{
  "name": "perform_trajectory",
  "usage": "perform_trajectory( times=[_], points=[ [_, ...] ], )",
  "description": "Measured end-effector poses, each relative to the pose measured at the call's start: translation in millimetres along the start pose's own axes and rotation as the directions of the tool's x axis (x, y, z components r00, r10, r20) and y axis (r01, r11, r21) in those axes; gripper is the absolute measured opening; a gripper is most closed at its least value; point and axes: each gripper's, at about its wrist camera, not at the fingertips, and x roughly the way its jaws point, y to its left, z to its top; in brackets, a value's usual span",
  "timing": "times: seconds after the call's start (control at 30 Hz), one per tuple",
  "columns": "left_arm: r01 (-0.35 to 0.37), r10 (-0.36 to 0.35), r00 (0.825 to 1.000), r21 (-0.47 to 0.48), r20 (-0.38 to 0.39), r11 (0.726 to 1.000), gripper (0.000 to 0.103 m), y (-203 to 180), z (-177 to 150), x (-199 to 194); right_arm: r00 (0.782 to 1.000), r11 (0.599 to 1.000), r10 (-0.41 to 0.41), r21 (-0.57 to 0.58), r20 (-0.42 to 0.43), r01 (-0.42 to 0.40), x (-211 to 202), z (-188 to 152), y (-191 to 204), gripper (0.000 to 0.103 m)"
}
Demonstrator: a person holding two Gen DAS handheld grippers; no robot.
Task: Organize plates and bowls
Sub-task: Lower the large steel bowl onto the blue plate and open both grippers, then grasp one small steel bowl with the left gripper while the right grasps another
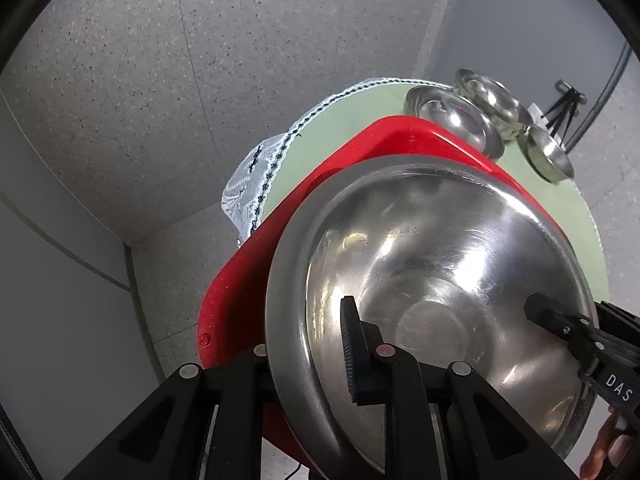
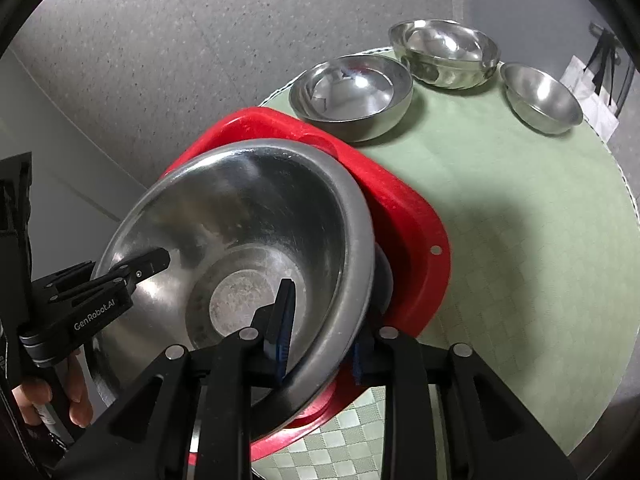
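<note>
green table (image 2: pixel 520 240) | 1 red tray (image 2: pixel 408 208) | 4 steel bowls | both grippers clamp big bowl (image 2: pixel 240 216)

Large bowl (image 2: pixel 240 216): scuffed, dull-shiny steel. Basin (image 2: pixel 416 216): glossy red plastic. Tablecloth (image 2: pixel 520 208): matt green woven cloth (lace edging). Small bowls (image 2: pixel 352 92): polished metal.

The left gripper (image 1: pixel 316 364) and the right gripper (image 2: pixel 320 336) each pinch opposite sides of one rim, one finger inside and one outside, while bare fingers (image 2: pixel 78 392) wrap the left gripper's handle from below.
</note>
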Motion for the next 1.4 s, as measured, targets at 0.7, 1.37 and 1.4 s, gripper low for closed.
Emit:
perform_trajectory(
  times=[0.7,1.37,1.4],
  points=[
    [-0.063,0.071,0.973,-0.040,0.221,0.997,0.088,-37.6,-10.4,-105.4,0.992,0.999,0.043,0.011,0.120,-0.044,-62.7,-3.1,-17.3,0.059],
    [-0.078,0.095,0.982,-0.106,0.163,0.991,0.097,-284.5,92.6,-50.8,0.985,0.995,0.075,-0.076,0.157,-0.064,-92.7,129.0,-224.8,0.071],
    [-0.075,0.091,0.985,-0.111,0.146,0.991,0.096,-294.5,96.6,-39.6,0.987,0.995,0.072,-0.076,0.146,-0.061,-85.7,137.0,-238.5,0.071]
  ],
)
